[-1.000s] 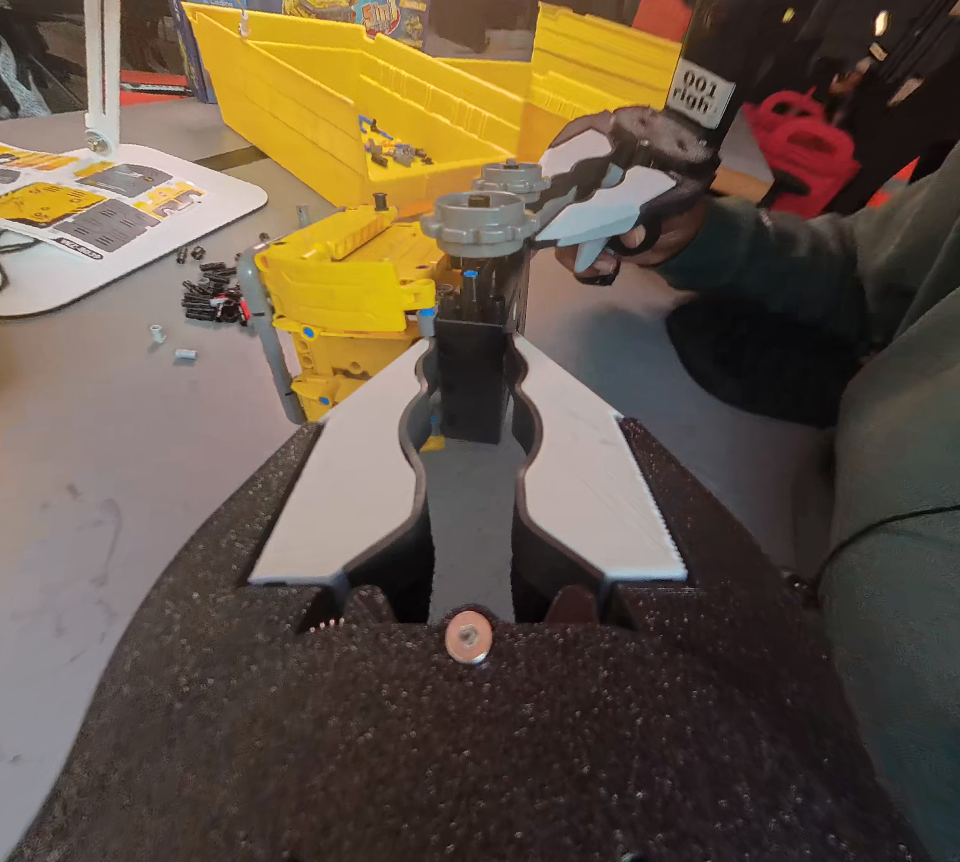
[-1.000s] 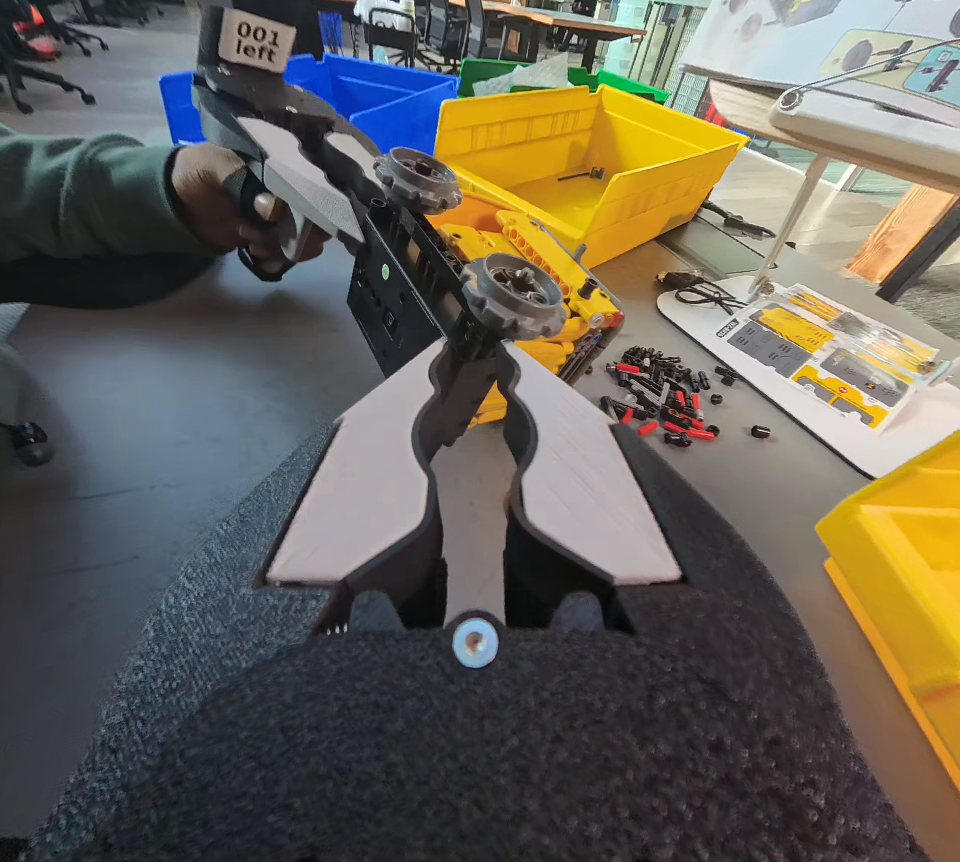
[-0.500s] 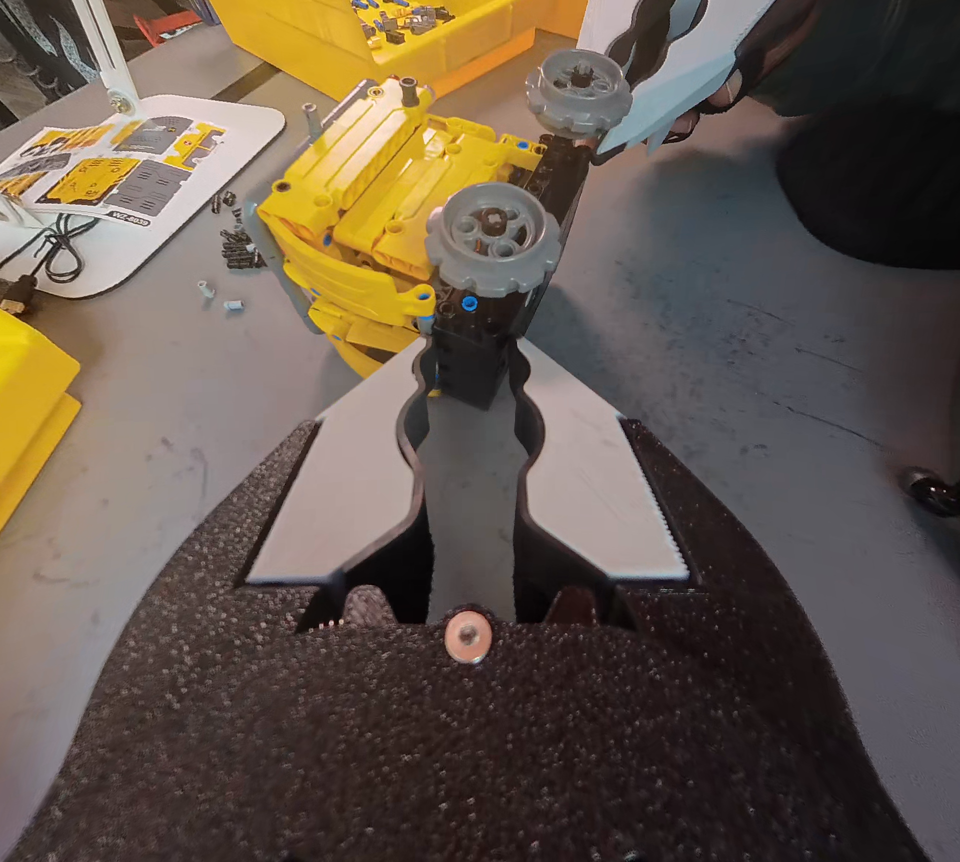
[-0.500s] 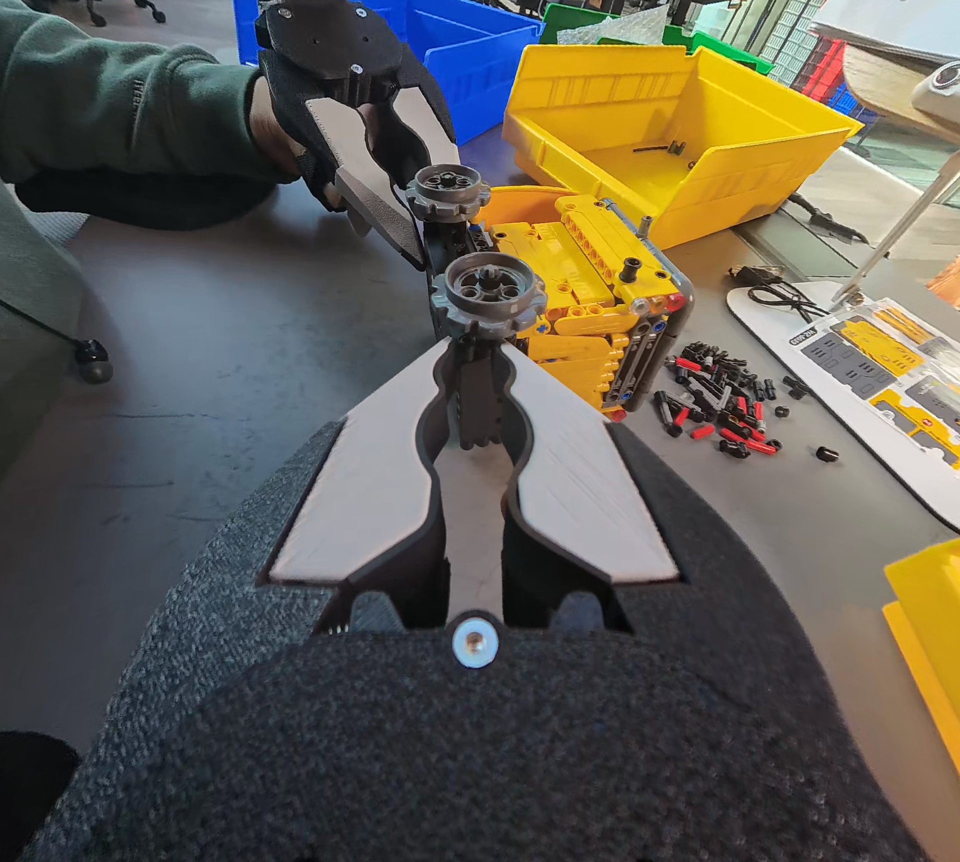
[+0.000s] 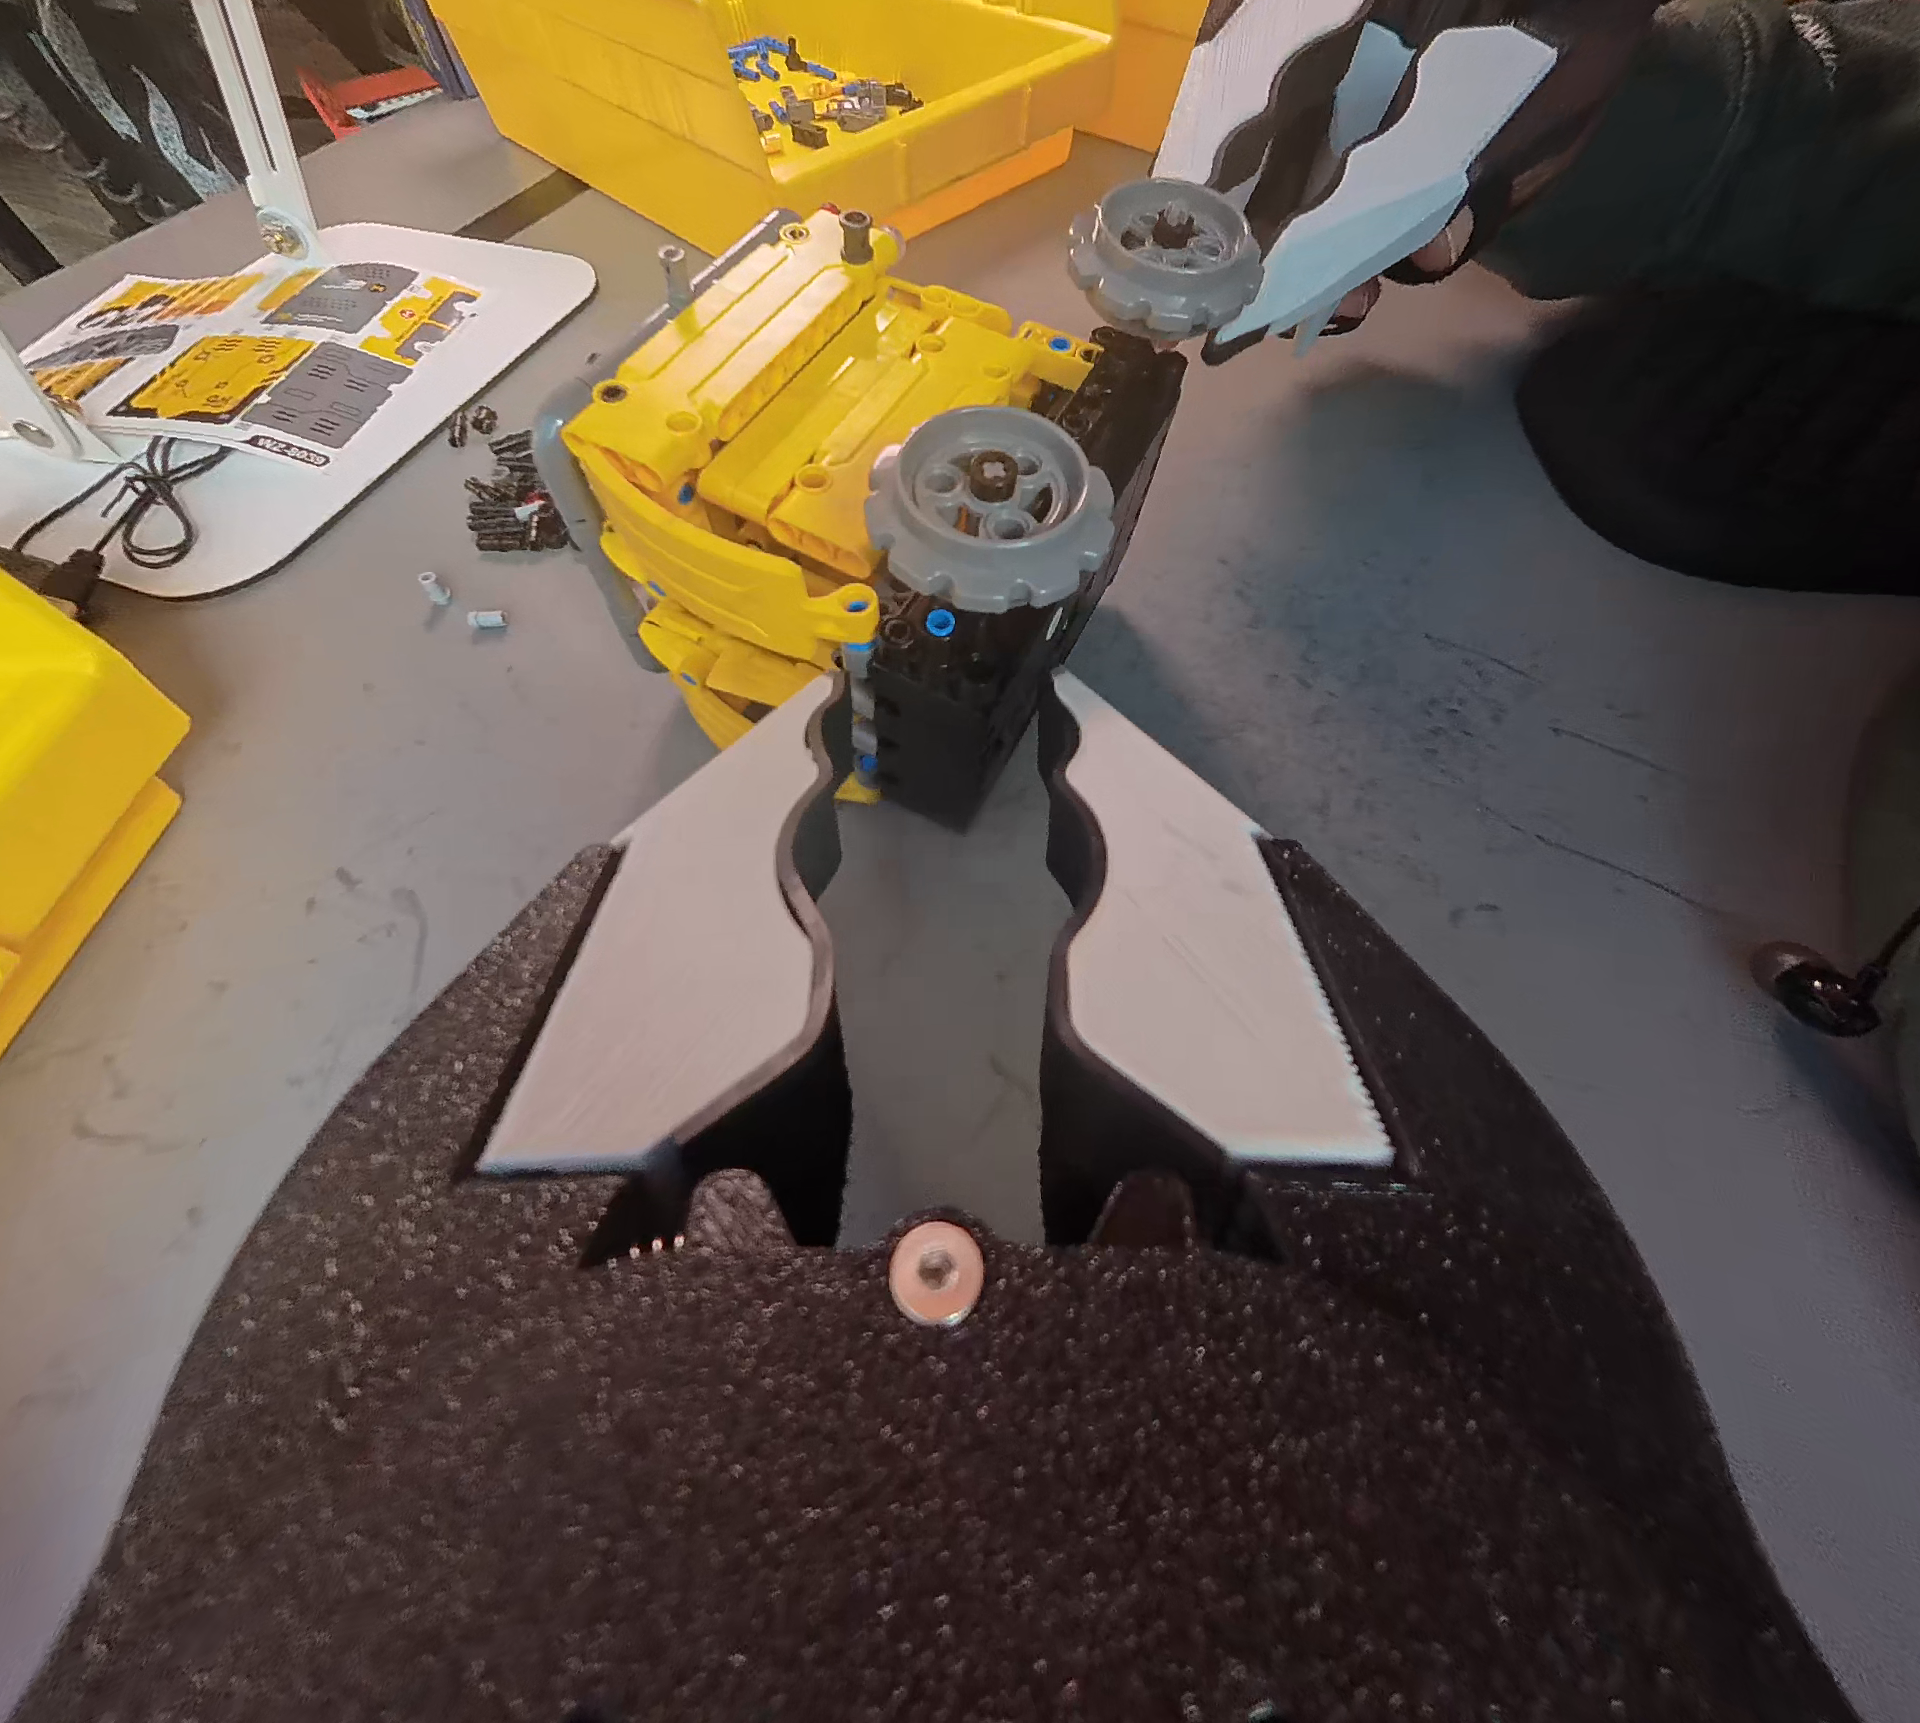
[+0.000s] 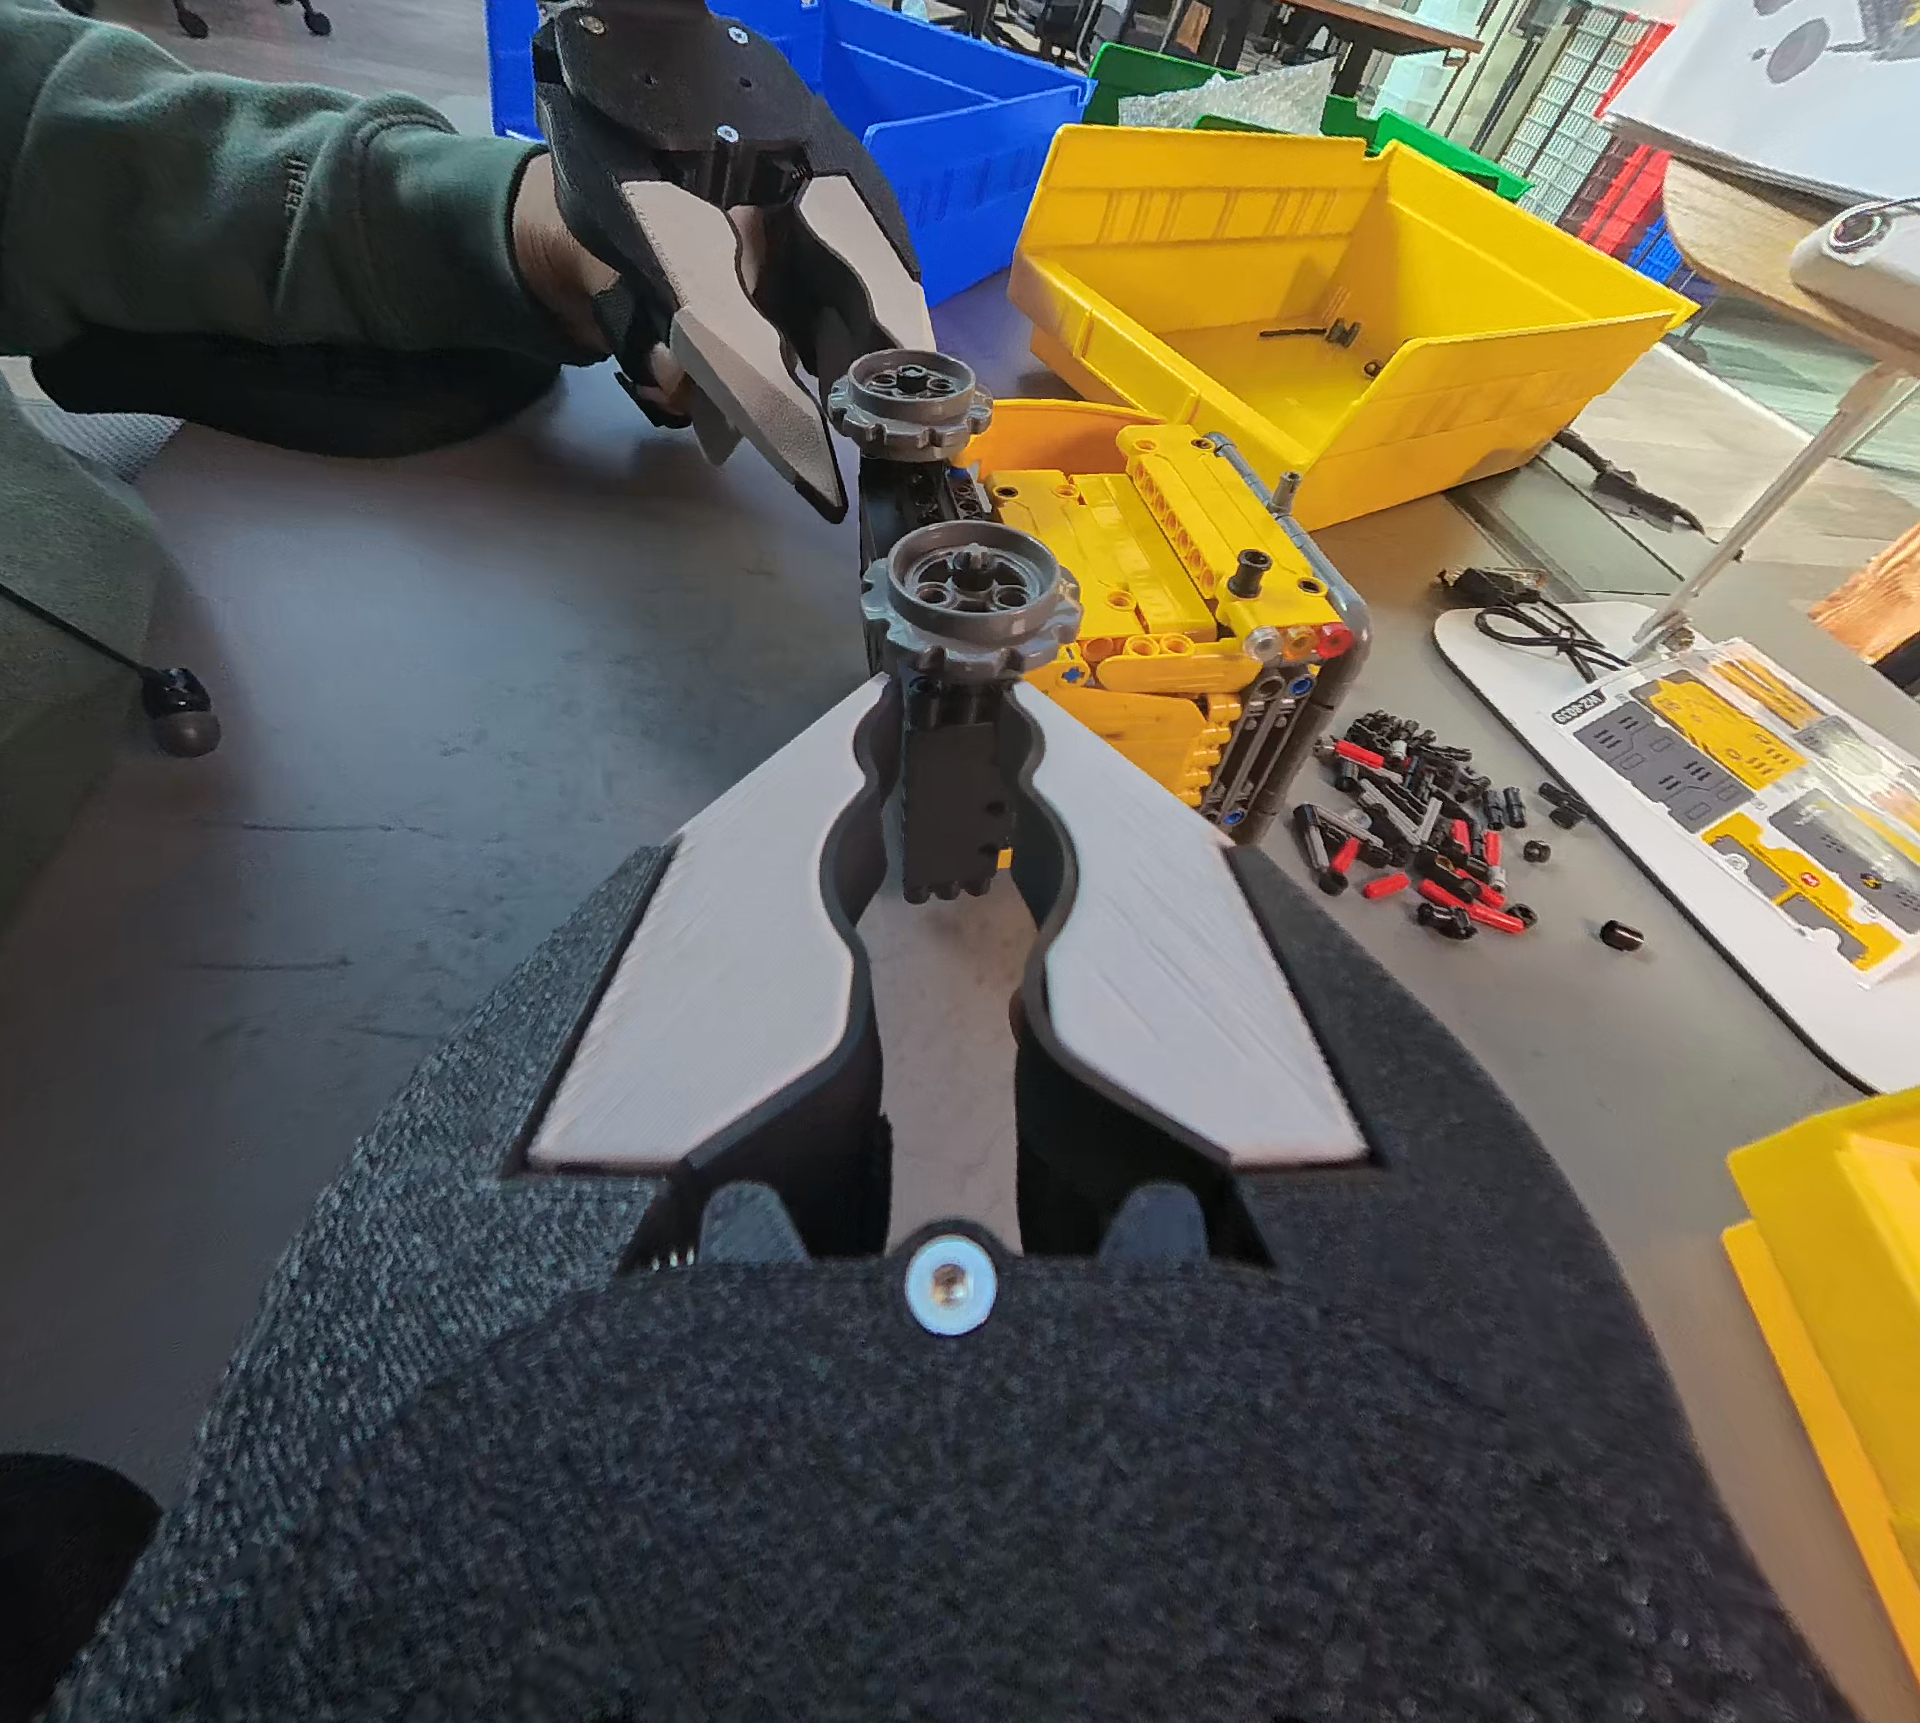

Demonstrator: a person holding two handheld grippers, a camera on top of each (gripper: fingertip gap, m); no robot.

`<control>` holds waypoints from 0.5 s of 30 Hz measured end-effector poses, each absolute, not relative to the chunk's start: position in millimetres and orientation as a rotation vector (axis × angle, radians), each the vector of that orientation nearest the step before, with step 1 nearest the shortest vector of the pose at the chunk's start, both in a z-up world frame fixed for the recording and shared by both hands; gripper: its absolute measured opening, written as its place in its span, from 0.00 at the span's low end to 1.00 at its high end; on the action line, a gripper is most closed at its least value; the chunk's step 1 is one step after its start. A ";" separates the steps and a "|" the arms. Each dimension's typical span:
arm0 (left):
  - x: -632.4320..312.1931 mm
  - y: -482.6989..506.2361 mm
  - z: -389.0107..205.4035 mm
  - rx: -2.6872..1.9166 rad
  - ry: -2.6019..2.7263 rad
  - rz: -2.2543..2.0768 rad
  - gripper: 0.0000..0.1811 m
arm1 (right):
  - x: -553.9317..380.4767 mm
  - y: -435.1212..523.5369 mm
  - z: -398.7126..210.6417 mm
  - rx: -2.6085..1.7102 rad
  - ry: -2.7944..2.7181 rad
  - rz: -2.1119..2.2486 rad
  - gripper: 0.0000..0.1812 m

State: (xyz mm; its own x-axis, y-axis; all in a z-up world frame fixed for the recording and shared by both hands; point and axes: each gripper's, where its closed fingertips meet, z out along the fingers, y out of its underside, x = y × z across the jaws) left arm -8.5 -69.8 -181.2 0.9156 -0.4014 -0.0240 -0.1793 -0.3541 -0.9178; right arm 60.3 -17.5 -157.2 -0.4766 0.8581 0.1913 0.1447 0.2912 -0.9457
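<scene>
A yellow and black brick model [image 5: 748, 447] lies on its side on the grey table, with two grey toothed wheels [image 5: 987, 510] [image 5: 1169, 260] facing up. My left gripper [image 5: 940, 697] is shut on the near end of its black block. My right gripper shows at the top right, its fingers [image 5: 1382, 198] reaching under the far wheel. In the right wrist view my right gripper [image 6: 951, 702] is shut on the other end of the black block, just under a wheel [image 6: 971, 598]. The left gripper's fingers [image 6: 748, 385] stand beside the far wheel [image 6: 914, 406].
Yellow bins [image 5: 644, 11] [image 6: 1351, 343] stand behind the model, and another [image 6: 1818, 1258] at the table's near side. Loose black and red pins [image 6: 1413, 842] lie beside the model. A white stand base carries an instruction sheet [image 5: 260, 343]. A blue bin [image 6: 935, 94] stands farther back. The tips of one gripper are about 10 cm away from the tips of the other.
Both grippers have brought the model down from a raised, tilted hold to the table, and it now lies with the wheels facing up. My left jaws stand slightly wider than before.
</scene>
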 end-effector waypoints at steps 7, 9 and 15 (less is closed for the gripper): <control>-21.3 -74.3 -165.4 -1.881 0.360 -0.249 0.21 | 62.4 -19.2 -156.5 -0.891 -1.835 1.271 0.10; -27.6 -73.8 -160.7 -1.864 0.320 -0.236 0.22 | 65.4 -19.1 -153.3 -0.884 -1.836 1.313 0.10; -50.0 -75.2 -133.4 -1.723 0.214 -0.137 0.21 | 63.8 -9.5 -143.2 -0.914 -1.750 1.373 0.20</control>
